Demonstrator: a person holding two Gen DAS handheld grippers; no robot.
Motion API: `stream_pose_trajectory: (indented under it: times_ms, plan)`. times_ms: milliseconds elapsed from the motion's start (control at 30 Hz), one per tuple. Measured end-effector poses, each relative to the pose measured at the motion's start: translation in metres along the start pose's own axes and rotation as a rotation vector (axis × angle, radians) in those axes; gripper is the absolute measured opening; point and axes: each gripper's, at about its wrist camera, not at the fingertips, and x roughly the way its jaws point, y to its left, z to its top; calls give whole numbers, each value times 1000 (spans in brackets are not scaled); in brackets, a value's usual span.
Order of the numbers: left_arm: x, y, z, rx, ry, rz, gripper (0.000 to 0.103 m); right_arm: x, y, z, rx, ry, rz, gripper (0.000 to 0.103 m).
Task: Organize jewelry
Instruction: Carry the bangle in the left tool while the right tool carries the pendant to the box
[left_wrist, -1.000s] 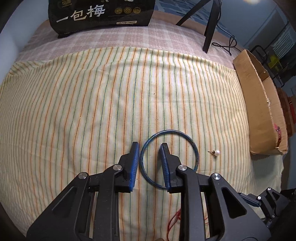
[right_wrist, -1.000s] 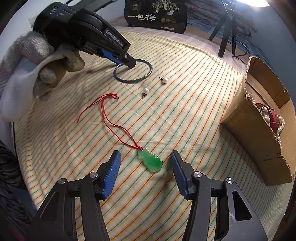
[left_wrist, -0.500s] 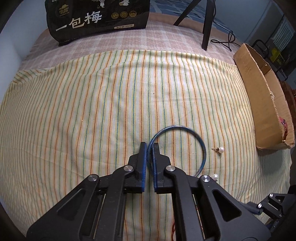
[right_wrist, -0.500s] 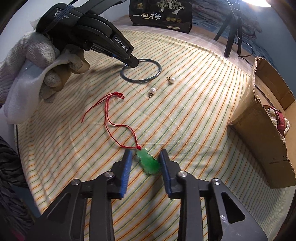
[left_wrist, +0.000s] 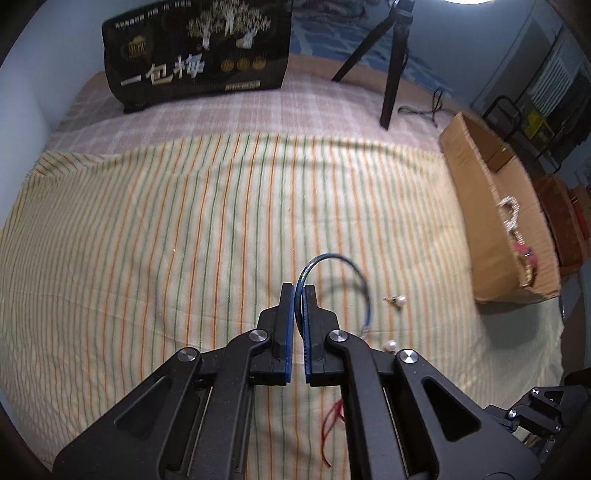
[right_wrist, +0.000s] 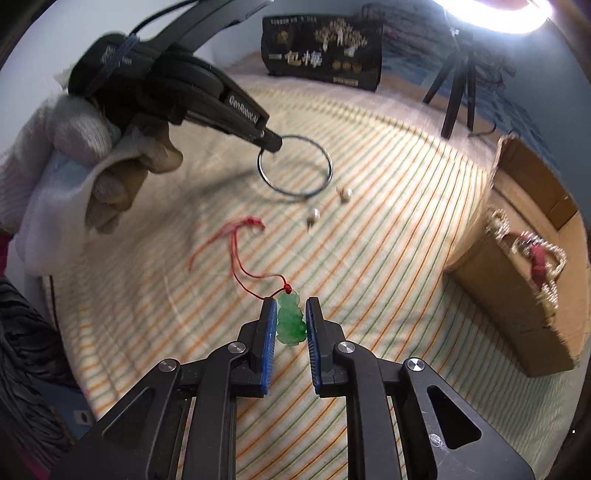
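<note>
Jade-green and glossy, the pendant (right_wrist: 291, 323) sat between the pads of my right gripper (right_wrist: 291, 325), whose jaws had just been closing and now pressed its two flanks, low over the striped cloth (right_wrist: 388, 229). I judged it small, hard and light but slick on its polished faces, so a squeeze across the waist seemed safer than one at the rounded ends; a knock could chip it. Its red cord (right_wrist: 236, 251) trailed limp on the cloth and would likely drag or snag behind. My left gripper (left_wrist: 299, 299) was fully shut on the thin blue bangle (left_wrist: 343, 273), pinching the wire rim at one point, with the rest of the hoop tilted out to the right, clear of the cloth. I reckoned that ring stiff yet springy, liable to pivot in so narrow a bite. Two pearl earrings (right_wrist: 328, 205) lay near it, and the cardboard box (right_wrist: 517, 295) stood well apart to the right.
</note>
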Motion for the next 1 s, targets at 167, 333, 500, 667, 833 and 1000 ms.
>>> stream_pose_trajectory:
  times_ms: [167,333,500,667,833,1000]
  plan:
    - [-23,-3,4,-19,-47,-38,1,-20,3,8,4,-68,-16,14]
    - [-41,-11,9,-22,-94,-62,1,-43,0,16,24,-146,-27,14]
    - [-54,-17,14,-27,-127,-93,1,-66,-14,25,57,-216,-39,14]
    - [-65,-28,16,-9,-155,-117,1,-87,-35,33,102,-278,-64,14]
    - [-74,-45,17,15,-179,-147,1,-111,-62,35,164,-337,-103,14]
    - [-84,-67,21,33,-203,-196,1,-128,-93,35,223,-381,-148,14]
